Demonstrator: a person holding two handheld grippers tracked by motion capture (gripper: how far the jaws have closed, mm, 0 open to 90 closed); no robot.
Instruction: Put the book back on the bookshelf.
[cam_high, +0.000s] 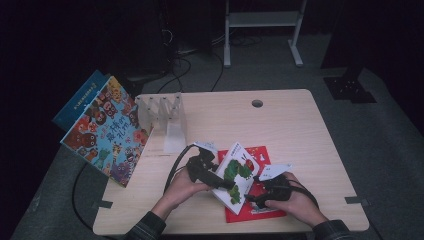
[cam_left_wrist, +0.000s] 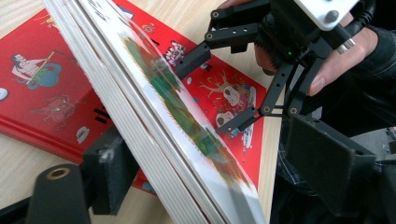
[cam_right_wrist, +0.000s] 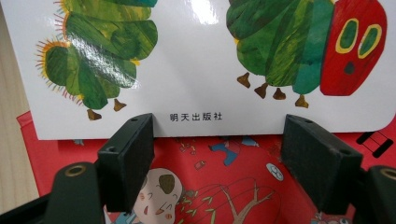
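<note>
Beside rack (cam_high: 167, 117) | left gripper (cam_high: 220, 181) fingers straddle caterpillar book (cam_high: 237, 172), grip unclear | right gripper (cam_high: 252, 196) fingers spread over red book (cam_high: 260, 207)

A pale wooden table (cam_high: 295, 130) is carrying everything — a round cable hole (cam_high: 257, 103) is sitting near its far edge. A clear plastic rack (cam_high: 167, 117) is standing at the far left, with a colourful picture book (cam_high: 107, 131) leaning beside it over the left edge. A red book (cam_high: 260, 202) is lying flat at the near middle — a white caterpillar book (cam_high: 236, 172) is being tilted up over it.
</note>
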